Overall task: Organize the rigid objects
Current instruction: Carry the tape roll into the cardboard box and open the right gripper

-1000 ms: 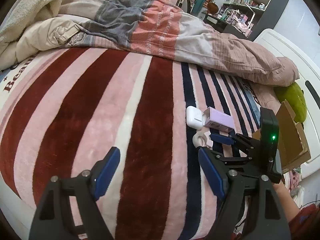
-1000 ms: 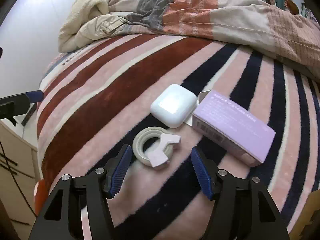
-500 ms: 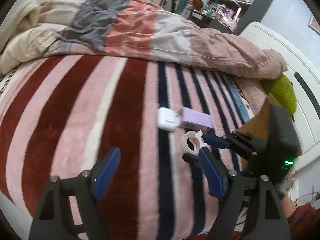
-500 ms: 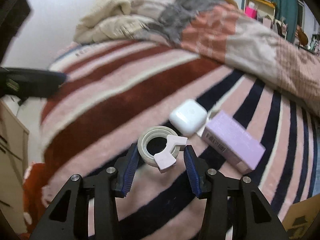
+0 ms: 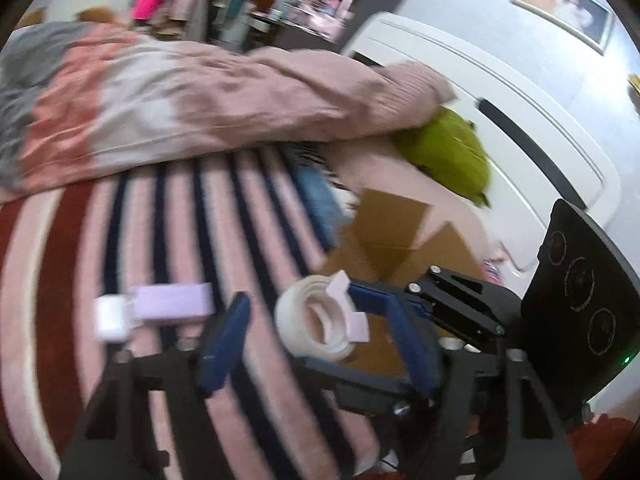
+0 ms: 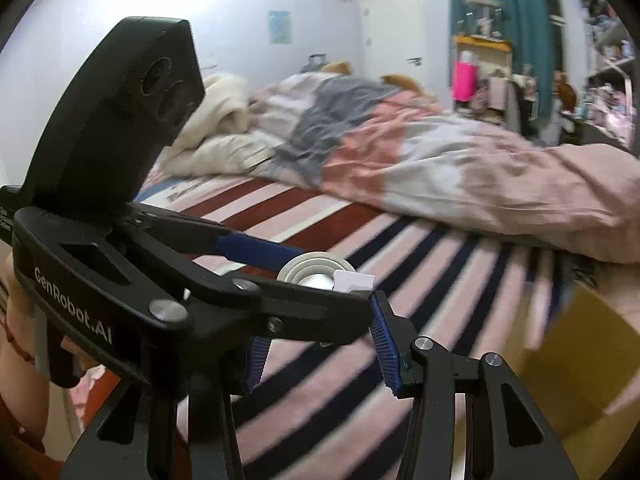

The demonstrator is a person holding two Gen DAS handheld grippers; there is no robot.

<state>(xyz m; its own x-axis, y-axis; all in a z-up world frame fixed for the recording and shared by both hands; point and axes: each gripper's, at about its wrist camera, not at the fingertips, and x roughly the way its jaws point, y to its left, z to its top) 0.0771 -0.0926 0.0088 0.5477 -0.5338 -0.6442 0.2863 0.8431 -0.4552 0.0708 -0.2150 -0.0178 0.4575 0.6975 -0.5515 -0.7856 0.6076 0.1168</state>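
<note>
A white tape roll with a pale pink cutter [image 5: 320, 320] is held in the air by my right gripper, whose blue fingers [image 5: 368, 292] close on it from the right in the left wrist view. My left gripper [image 5: 320, 344] is open around the roll without clearly touching it. In the right wrist view the roll [image 6: 320, 274] sits between my right gripper's own fingers [image 6: 382, 340] and the crossing left gripper's fingers [image 6: 256, 248]. A white earbud case [image 5: 110, 318] and a lilac box [image 5: 174, 300] lie on the striped blanket [image 5: 160, 200].
An open cardboard box [image 5: 396, 236] stands at the bed's right side, also low right in the right wrist view [image 6: 580, 360]. A rumpled duvet [image 5: 200, 92] lies across the bed. A green pillow [image 5: 448, 156] leans on the white headboard [image 5: 500, 100].
My right gripper closed on the tape roll and lifted it off the blanket toward the right. My left gripper swung right and now brackets the roll; both views turned toward the cardboard box.
</note>
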